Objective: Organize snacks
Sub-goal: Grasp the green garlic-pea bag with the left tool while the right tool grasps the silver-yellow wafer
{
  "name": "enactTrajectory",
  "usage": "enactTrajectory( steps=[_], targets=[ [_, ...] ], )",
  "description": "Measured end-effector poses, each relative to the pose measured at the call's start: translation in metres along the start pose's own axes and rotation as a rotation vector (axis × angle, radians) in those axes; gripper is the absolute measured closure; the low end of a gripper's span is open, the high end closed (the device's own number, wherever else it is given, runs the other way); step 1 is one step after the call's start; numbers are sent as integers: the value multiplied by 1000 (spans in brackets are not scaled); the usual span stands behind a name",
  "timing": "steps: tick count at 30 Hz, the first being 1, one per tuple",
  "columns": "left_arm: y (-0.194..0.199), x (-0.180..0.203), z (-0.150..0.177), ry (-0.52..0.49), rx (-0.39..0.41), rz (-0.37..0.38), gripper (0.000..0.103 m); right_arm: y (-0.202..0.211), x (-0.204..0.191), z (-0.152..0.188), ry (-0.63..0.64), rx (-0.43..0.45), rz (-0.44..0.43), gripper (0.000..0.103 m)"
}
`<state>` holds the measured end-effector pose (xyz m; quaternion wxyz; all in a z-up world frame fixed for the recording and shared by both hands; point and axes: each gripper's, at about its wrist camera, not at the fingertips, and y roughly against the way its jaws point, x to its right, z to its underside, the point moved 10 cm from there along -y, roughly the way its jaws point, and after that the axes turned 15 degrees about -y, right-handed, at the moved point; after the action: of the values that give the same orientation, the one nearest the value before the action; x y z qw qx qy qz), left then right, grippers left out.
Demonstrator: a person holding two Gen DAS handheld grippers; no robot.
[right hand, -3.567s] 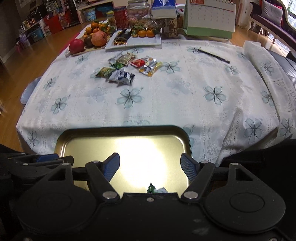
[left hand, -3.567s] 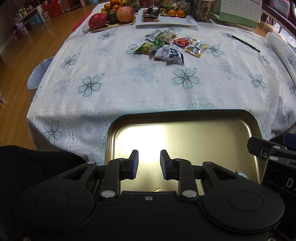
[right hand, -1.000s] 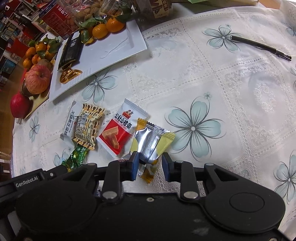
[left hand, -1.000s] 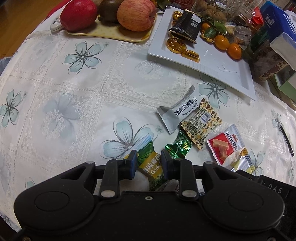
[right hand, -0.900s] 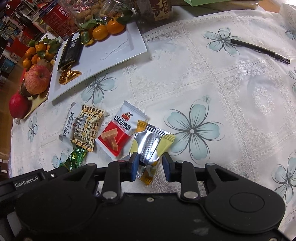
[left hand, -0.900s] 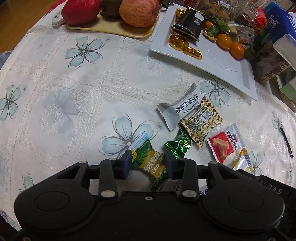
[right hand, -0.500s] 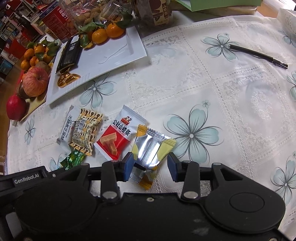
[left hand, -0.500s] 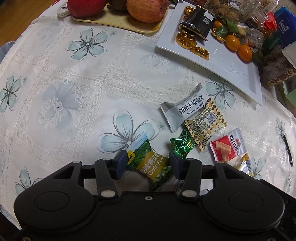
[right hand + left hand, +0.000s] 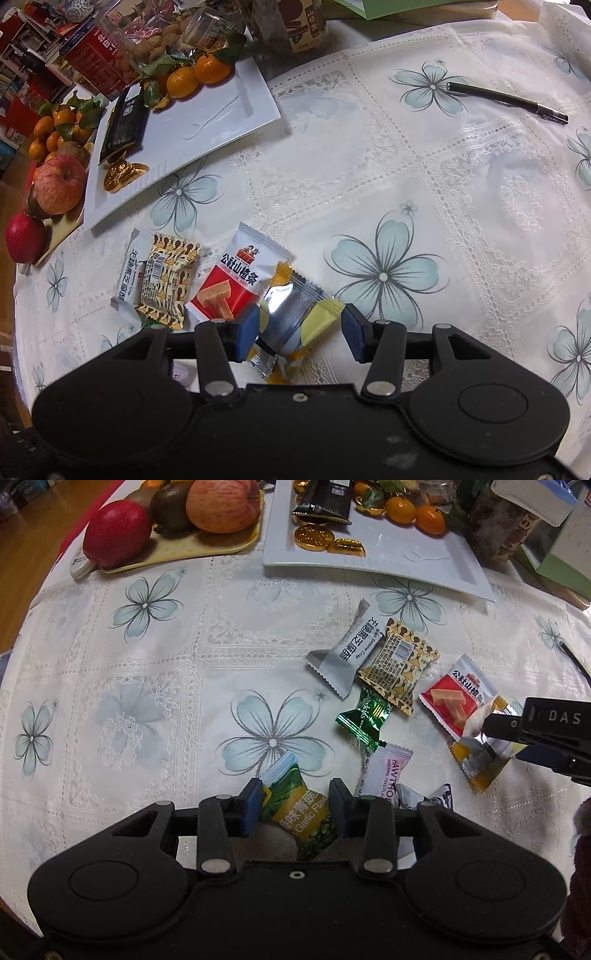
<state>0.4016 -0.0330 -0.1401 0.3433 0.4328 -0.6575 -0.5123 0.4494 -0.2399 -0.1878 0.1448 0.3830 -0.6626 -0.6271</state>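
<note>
A: Left gripper point(image 9: 295, 806)?
B: Parted, straddling the green-and-yellow garlic-flavour snack packet point(image 9: 300, 814) on the white lace tablecloth with pale blue flowers point(image 9: 155, 686). Blue pads on either flank of the packet, the left one looking to touch its edge, the right one just beside it; not clamped.

A: Which way does that packet run?
B: Long axis slanted, pale crimped end up and to the left, far end down under the gripper body and hidden.

A: Right gripper point(image 9: 300, 332)?
B: Wide apart too, around the silver-and-yellow foil sachet point(image 9: 295, 323). Left pad touching or nearly touching the sachet's side, right pad clear of its yellow corner. Sachet lying slanted, orange top end pointing away toward the red-and-white hawthorn strip packet point(image 9: 236, 278), lower end beneath the gripper.

A: Pose of the two tools?
B: Both low over the cloth, tilted down, fingers aimed across the table. Right one visible at the right edge of the left wrist view, beside the left.

A: Other snacks nearby?
B: Grey sesame crisp packet point(image 9: 347, 653) and tan patterned packet point(image 9: 400, 666) side by side, touching; green foil candy point(image 9: 364, 720) just below them; pale pink packet point(image 9: 384, 771) right of the left gripper. Beyond, a white rectangular plate point(image 9: 424, 563) with mandarins and gold coins, and a yellow tray of fruit point(image 9: 192, 546).
</note>
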Motion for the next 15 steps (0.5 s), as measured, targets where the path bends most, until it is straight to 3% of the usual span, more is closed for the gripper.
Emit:
enactTrajectory(
  steps=[4,9,10,13,15],
  targets=[
    [12,-10,-2,70,41,51,56,-6,-8,3,8,3,8,49],
    [10,-20,5,223,26,129,55,-9,-13,6,68,41,39,48],
    [7,-22,8,267,17,134,55,-9,-14,7,85,44,47,50],
    [1,-26,18,359,-14,161,55,-8,-17,12,157,47,62,66],
    [-3,-26,23,402,-26,171,55,-7,-16,16,174,29,62,67]
  ],
)
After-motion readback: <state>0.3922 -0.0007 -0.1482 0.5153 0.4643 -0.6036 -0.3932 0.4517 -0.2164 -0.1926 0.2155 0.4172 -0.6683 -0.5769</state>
